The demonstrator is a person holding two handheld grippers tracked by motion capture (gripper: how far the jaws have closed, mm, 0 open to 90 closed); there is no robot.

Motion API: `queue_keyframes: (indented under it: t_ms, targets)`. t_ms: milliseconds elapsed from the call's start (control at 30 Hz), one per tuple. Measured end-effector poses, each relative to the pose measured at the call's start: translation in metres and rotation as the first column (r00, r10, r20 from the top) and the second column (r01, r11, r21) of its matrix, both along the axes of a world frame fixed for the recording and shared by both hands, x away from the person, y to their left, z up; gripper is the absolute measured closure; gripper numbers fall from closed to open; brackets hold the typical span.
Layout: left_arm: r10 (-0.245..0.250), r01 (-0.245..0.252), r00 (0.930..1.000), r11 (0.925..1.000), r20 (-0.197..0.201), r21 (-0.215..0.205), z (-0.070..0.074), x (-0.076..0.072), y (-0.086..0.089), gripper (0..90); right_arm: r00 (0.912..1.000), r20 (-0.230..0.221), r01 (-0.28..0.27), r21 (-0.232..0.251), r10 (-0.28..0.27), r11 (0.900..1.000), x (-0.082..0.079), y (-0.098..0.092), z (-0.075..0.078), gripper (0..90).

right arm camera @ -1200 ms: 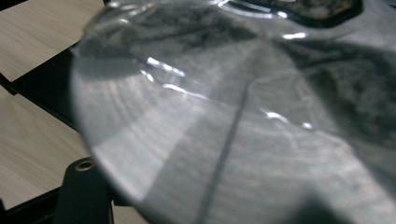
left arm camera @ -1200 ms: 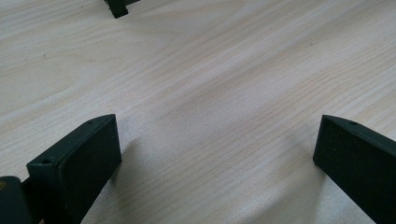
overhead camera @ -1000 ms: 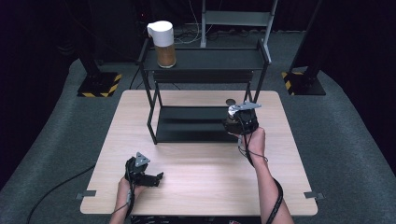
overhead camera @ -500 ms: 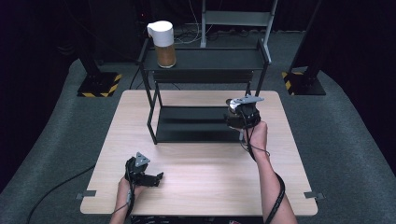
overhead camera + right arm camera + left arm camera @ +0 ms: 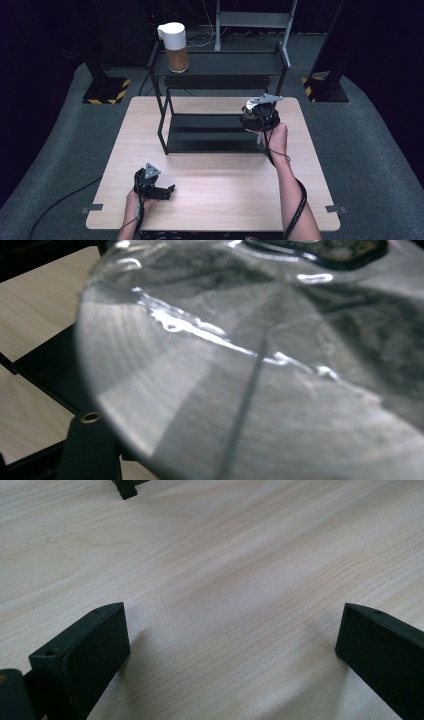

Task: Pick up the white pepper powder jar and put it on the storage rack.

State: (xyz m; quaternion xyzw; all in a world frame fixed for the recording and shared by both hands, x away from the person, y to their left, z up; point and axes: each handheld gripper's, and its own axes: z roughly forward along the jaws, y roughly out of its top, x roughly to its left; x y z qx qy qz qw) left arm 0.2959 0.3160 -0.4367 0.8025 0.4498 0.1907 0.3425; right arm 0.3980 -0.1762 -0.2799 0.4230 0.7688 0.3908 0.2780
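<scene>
Table: the pale wood-grain rectangular table (image 5: 220, 200) lies before you on grey carpet, its near half bare.
Rack: the black metal two-tier shelf rack (image 5: 215, 132) stands on the far half of the table; its upper shelf reaches back past the table's far edge.
Jar: the tall clear container with a white lid and brown contents (image 5: 174, 46) stands upright at the left end of the rack's upper shelf, well apart from both of your hands.
Right tool: your right gripper (image 5: 260, 116) hangs in front of the rack's right end, between the two shelf levels, grey three-cornered plate on top. Its jaws are clamped on a clear, glossy, rounded glass-like object (image 5: 260, 370), which sits very close to the lens in the right gripper view; what kind of vessel it is cannot be told. The lower shelf's black edge shows behind the object.
Left tool: your left gripper (image 5: 150, 185) rests low at the near left of the table, well apart from the rack. Its jaws stand wide apart with bare wood between them.
</scene>
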Motion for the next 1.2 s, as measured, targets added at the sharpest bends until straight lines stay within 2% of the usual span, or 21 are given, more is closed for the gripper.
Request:
queue_keyframes:
  t_ms: [500,833,933,1200]
  targets:
    - [0.001,-0.001,1.0000,1.0000,-0.001,-0.002,0.000,0.000,0.000,0.3,0.9996,0.026,-0.012,0.014,0.012,1.000,0.002,-0.001,0.018,30.3]
    - [0.004,-0.004,1.0000,1.0000,-0.001,-0.003,0.000,0.000,0.000,0.2,0.9985,0.049,-0.025,0.005,0.024,1.000,0.004,0.002,0.035,30.3]
    - [0.004,-0.004,1.0000,1.0000,-0.001,-0.003,0.000,0.000,0.000,0.3,0.9979,0.059,-0.026,0.014,0.025,1.000,0.004,0.000,0.041,30.3]
    - [0.004,-0.004,1.0000,1.0000,-0.001,-0.003,0.000,0.000,0.000,0.3,0.9982,0.052,-0.034,0.041,0.032,0.999,0.007,-0.008,0.054,30.3]
